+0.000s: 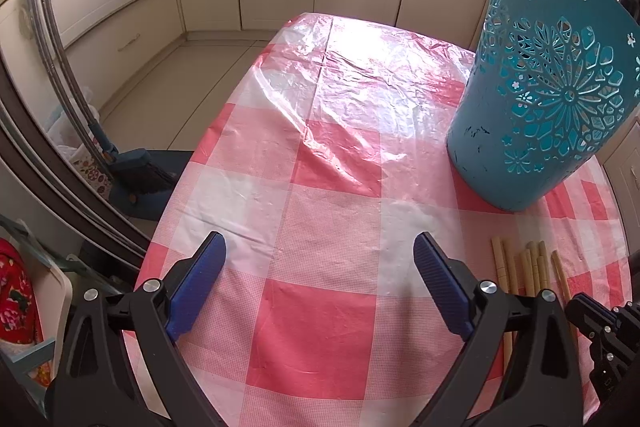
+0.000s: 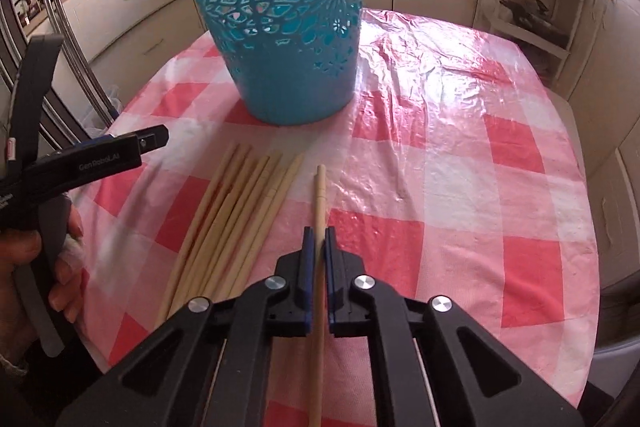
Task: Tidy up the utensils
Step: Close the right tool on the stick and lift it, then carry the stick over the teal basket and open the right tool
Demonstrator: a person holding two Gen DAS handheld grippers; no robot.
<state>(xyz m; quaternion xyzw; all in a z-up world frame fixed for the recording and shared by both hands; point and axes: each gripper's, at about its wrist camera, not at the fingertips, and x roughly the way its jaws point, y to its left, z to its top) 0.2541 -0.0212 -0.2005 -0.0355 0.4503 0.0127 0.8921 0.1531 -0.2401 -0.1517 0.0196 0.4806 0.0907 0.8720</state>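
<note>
On the checked red-and-white tablecloth, seen from the left wrist camera, the left gripper is hovering with its blue fingers spread wide and nothing lying between them, only bare cloth. A turquoise cut-out basket is standing upright further along the table, to the right of the fingers. A row of pale wooden chopsticks is lying just outside the right-hand finger, near the basket's foot but apart from it, with their near ends hidden behind the gripper's black frame. Part of the other gripper is showing at the lower right edge.

From the right wrist camera, the right gripper is clamping its blue pads narrowly on a single chopstick. That stick is running lengthwise through the jaws, its far end pointing toward the basket and its near end passing back beneath the frame. The remaining chopsticks are lying fanned on the cloth just left of the fingers, apart from the held one. The basket is standing beyond them, well ahead of the fingertips. A hand is gripping the left tool's handle at the left edge of this view.
</note>
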